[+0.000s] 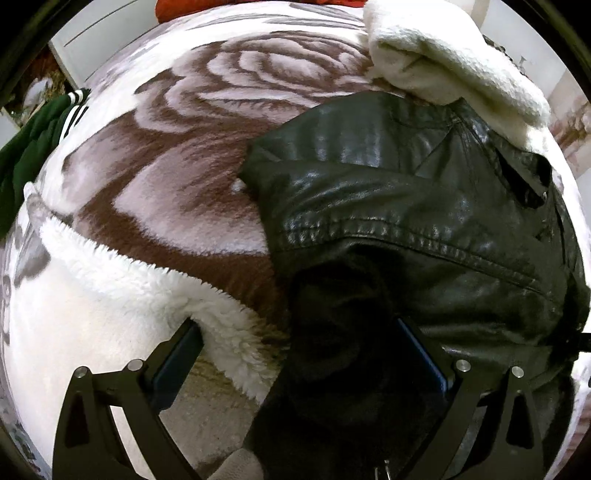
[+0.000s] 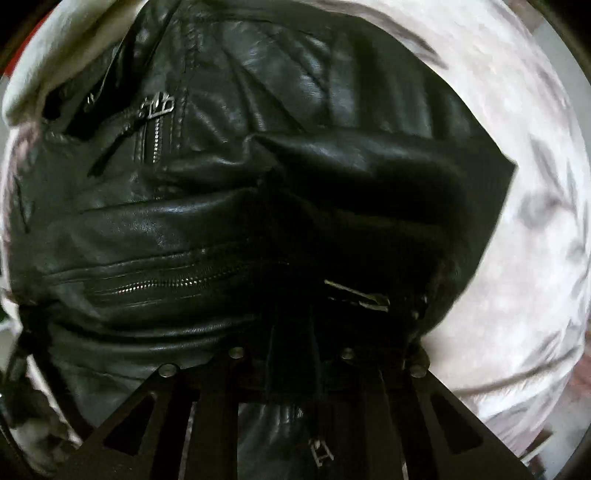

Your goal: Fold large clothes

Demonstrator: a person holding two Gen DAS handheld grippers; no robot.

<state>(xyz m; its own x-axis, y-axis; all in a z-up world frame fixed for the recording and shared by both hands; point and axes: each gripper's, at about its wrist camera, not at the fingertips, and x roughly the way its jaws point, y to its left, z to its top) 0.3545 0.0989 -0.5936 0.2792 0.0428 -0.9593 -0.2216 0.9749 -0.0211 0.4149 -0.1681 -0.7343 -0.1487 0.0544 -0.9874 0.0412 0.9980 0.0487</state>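
A black leather jacket lies on a fleece blanket with a brown rose pattern. In the left wrist view it fills the right half, one sleeve folded across the body. My left gripper is open, its jaws wide apart, with a dark fold of the jacket between them. In the right wrist view the jacket fills the frame, zippers showing. My right gripper is shut on the jacket's dark lower edge, the fingers close together with fabric pinched between.
A folded cream fleece garment lies at the far right, touching the jacket's top. A white sherpa garment lies at the near left. A green garment with white stripes hangs at the left edge. Red fabric lies at the back.
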